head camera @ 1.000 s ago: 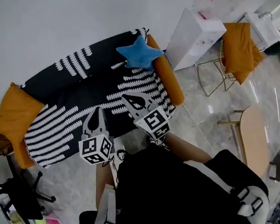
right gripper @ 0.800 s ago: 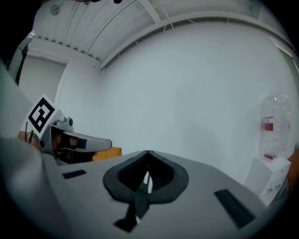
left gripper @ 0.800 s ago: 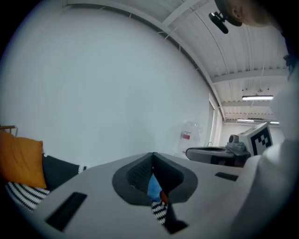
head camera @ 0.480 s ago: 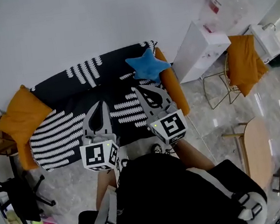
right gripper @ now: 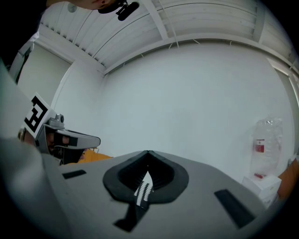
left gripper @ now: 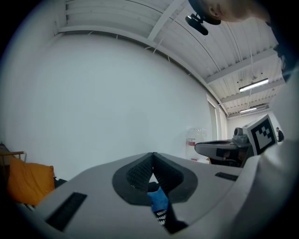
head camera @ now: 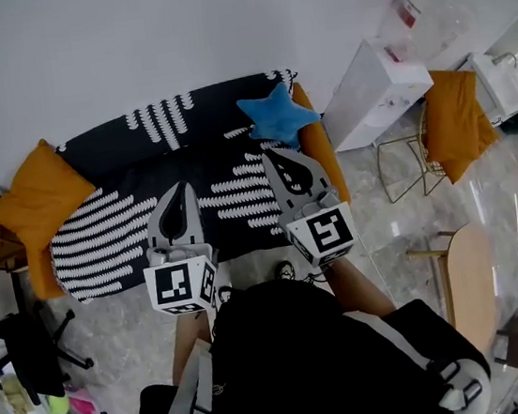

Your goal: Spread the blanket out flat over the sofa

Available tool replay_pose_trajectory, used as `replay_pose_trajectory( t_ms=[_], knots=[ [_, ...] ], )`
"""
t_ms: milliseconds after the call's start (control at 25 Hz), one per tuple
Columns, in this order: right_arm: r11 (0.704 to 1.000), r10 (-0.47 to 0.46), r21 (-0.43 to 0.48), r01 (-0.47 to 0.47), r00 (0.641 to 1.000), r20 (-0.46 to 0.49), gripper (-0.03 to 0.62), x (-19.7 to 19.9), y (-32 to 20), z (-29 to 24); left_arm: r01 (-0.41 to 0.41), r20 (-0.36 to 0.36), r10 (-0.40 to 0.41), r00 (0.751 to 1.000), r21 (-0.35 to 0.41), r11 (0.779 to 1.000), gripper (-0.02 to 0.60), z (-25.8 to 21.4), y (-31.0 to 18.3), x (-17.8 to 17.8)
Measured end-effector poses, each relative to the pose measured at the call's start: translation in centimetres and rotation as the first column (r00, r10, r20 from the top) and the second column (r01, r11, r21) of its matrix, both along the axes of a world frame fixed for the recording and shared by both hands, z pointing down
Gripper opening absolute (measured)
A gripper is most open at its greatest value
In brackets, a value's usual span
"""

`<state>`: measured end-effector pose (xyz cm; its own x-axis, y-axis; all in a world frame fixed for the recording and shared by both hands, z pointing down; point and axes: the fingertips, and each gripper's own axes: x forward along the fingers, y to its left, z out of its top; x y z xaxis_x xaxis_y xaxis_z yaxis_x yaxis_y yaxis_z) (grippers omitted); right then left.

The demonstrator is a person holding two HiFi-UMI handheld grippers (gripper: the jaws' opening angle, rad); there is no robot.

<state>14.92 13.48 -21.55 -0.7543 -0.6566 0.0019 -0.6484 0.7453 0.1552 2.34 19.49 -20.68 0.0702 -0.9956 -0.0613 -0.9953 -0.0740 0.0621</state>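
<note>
Two hand-held grippers hang level in front of a sofa point(head camera: 321, 153) already draped in a black blanket point(head camera: 207, 175) with white striped markings. The left hand-held gripper point(head camera: 182, 191) has its jaws closed tip to tip and holds nothing. The right hand-held gripper point(head camera: 268, 155) is likewise closed and empty. The blanket lies beyond and below both sets of tips, covering the seat and backrest and touching neither tool.

A blue star-shaped pillow point(head camera: 276, 117) rests on the blanket just past the right hand-held gripper, near the sofa's orange arm. In the left gripper view it shows as a blue patch point(left gripper: 158, 198) through the gap below the closed jaws. An orange cushion point(head camera: 39, 200) sits at the far end of the sofa, well out to the left of the left hand-held gripper. A white cabinet point(head camera: 367, 92) stands off to the right of the right hand-held gripper.
</note>
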Motion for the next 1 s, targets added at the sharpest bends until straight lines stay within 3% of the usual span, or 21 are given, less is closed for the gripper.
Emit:
replay_pose_trajectory(
  t_ms=[1000],
  knots=[
    [1.000,0.015,0.023,-0.014,1.000,-0.019,0.009,1.0,0.9,-0.8,-0.035,0.006,0.034,0.999,0.020,0.999,0.021,-1.0,1.1,1.8]
  ],
)
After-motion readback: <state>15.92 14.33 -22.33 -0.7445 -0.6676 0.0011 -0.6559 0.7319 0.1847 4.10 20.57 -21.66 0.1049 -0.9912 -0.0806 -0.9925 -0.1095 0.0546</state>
